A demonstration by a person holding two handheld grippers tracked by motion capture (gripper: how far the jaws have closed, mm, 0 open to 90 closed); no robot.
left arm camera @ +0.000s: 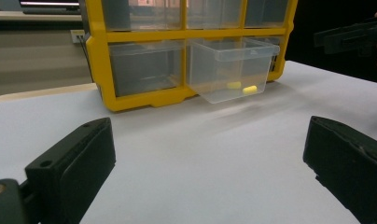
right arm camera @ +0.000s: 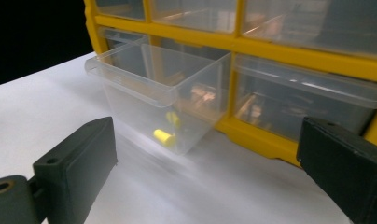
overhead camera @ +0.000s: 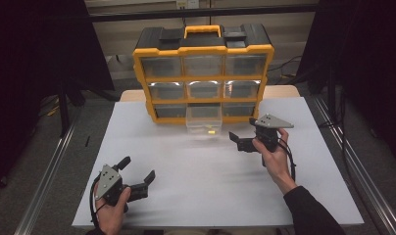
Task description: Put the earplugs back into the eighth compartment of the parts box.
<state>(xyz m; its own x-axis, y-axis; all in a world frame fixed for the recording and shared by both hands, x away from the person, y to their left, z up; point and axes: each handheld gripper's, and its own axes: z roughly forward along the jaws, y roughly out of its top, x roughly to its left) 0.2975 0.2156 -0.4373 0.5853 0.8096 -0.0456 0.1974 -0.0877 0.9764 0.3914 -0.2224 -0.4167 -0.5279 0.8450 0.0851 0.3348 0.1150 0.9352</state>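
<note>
Both grippers, left (overhead camera: pixel 137 171) and right (overhead camera: pixel 241 133), jaws spread and empty, near the pulled-out drawer (overhead camera: pixel 203 120) holding 2 yellow pieces (overhead camera: pixel 210 131).

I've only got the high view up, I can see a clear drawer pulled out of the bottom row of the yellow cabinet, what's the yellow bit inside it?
Observer: In the right gripper view the drawer holds two small yellow pieces, short and rounded; I cannot tell what they are.
Operator: Is anything touching the drawer?
Observer: No. The right gripper faces it with fingers wide apart, and bare table lies between.
Operator: And the left gripper?
Observer: The left gripper is open too, nothing between its fingers, farther back from the cabinet.
</note>
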